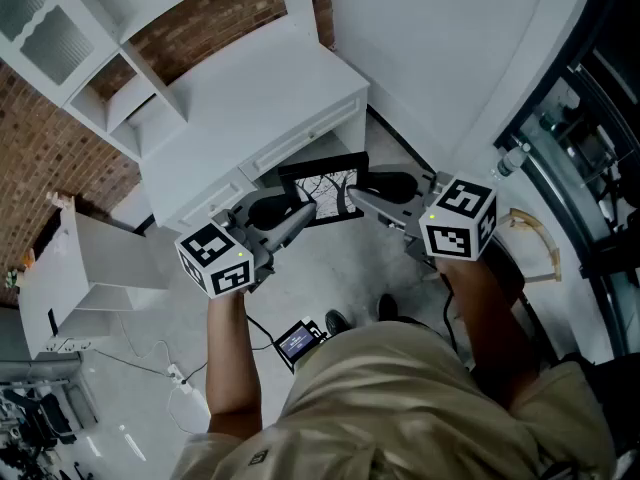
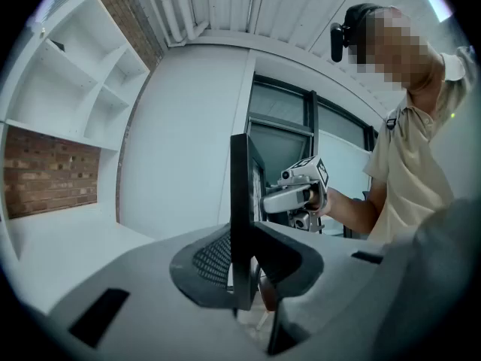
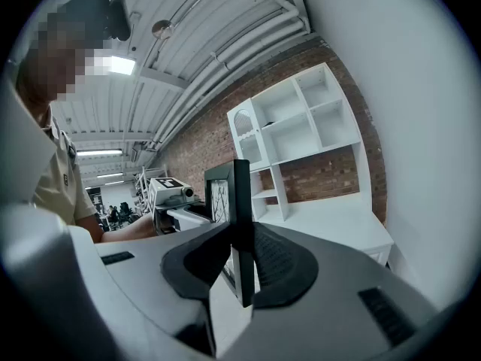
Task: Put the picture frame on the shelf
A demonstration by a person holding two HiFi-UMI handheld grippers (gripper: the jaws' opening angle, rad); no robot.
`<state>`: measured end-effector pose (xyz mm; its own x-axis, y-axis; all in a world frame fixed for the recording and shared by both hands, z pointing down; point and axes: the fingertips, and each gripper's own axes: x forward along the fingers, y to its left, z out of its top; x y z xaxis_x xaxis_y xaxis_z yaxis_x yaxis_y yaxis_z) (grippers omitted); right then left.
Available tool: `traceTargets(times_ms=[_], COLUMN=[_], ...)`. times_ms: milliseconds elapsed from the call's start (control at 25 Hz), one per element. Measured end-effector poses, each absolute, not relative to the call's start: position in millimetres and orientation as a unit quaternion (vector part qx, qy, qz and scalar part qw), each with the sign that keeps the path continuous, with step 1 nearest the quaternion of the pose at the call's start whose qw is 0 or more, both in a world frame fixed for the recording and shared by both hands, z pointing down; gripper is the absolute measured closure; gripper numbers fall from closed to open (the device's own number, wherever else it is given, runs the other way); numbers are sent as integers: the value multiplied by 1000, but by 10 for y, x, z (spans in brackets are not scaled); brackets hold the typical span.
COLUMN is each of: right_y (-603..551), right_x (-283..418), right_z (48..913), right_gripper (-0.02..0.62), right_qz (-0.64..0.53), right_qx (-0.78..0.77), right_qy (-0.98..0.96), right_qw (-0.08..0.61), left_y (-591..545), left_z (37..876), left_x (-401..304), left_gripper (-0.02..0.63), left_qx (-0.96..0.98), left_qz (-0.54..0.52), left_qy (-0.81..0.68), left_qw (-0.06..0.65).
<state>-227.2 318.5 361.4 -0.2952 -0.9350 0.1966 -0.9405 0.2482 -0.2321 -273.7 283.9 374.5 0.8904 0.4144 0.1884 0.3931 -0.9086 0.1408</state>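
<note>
A black picture frame (image 1: 326, 190) with a branch drawing hangs in the air in front of the white shelf unit's counter (image 1: 262, 98). My left gripper (image 1: 300, 211) is shut on its left edge, and my right gripper (image 1: 356, 194) is shut on its right edge. In the left gripper view the picture frame (image 2: 240, 201) stands edge-on between the dark pads, with the other gripper beyond it. The right gripper view shows the picture frame (image 3: 234, 201) pinched the same way, glass side facing left. White shelf compartments (image 3: 301, 126) rise behind it against brick.
A white cabinet (image 1: 95, 263) stands on the floor at the left, with cables and a power strip (image 1: 180, 380) near it. The counter has drawers (image 1: 300, 143) on its front. A white wall (image 1: 450, 48) runs at the right, and dark glazing (image 1: 590, 148) at far right.
</note>
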Motion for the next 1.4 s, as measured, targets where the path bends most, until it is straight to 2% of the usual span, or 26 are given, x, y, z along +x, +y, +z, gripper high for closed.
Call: traceTargets(times_ms=[880,1120,1400], right_y=[3117,2881,2819], right_x=[-2197,-1410,-542], right_z=[3647,3670,3718], right_gripper=[509,512,512], right_qz=[158,165,163], right_qx=[630,618,595], right_qy=[-759,-767,-785], right_qw=[-26,-47,-55], left_y=[2739,2418,2359], left_z=[3764,3691,3708], left_x=[-2676,-1966,-1116], left_gripper=[526,526,526], left_qx=[963,968,976], left_qz=[65,55,77], left_qy=[255,233,192], left_qw=[52,77,64])
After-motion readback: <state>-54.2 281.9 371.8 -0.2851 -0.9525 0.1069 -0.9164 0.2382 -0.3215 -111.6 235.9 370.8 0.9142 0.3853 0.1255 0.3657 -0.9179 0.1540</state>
